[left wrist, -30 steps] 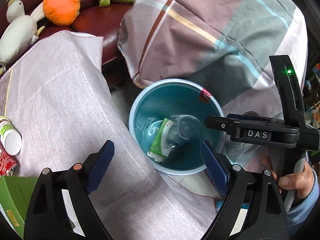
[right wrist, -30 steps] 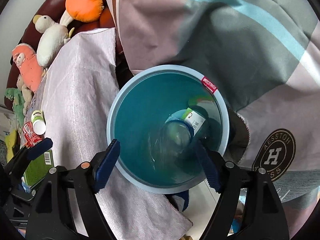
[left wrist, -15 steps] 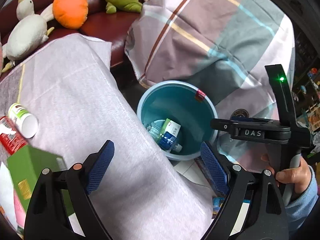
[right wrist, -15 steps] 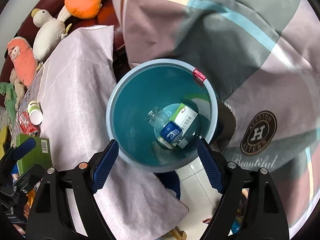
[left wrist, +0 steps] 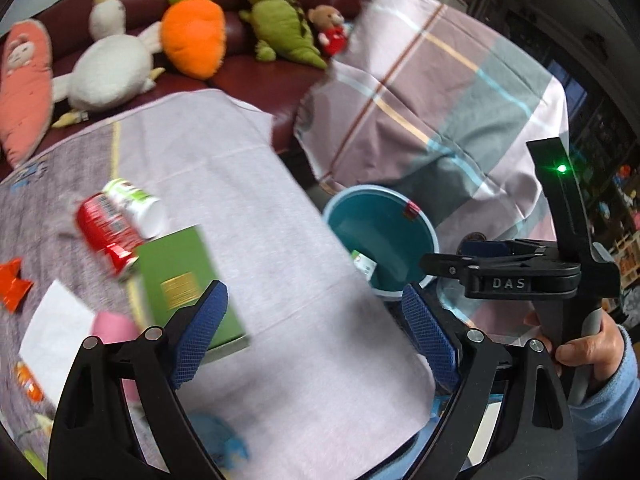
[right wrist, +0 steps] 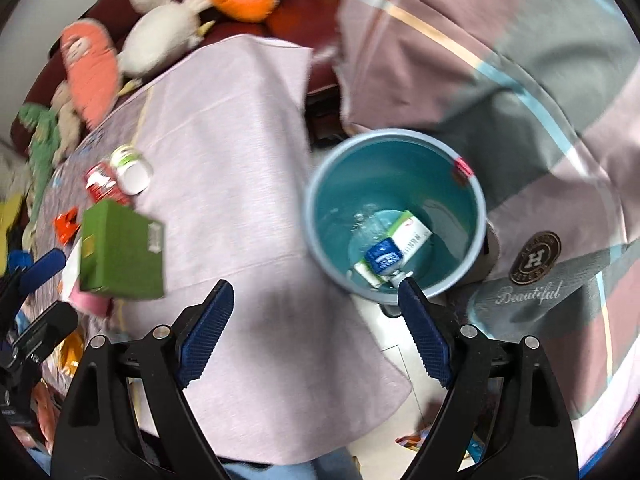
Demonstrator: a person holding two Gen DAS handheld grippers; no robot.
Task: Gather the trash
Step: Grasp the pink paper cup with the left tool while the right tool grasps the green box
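Both the left gripper (left wrist: 314, 328) and the right gripper (right wrist: 316, 328) are held wide apart, with nothing between the pads. A clear plastic bottle (right wrist: 380, 254) and small white box (right wrist: 408, 236) lie inside the round blue bucket (right wrist: 320, 240), placed beside the table (right wrist: 240, 160) so trash can be dropped in. The flat green box (left wrist: 182, 276) and crushed red can (left wrist: 106, 232) are left on the cloth.

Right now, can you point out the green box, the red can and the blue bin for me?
green box (left wrist: 180, 272), left wrist view, on its top face.
red can (left wrist: 106, 230), left wrist view, on its side wall.
blue bin (right wrist: 478, 216), right wrist view, on its right rim.
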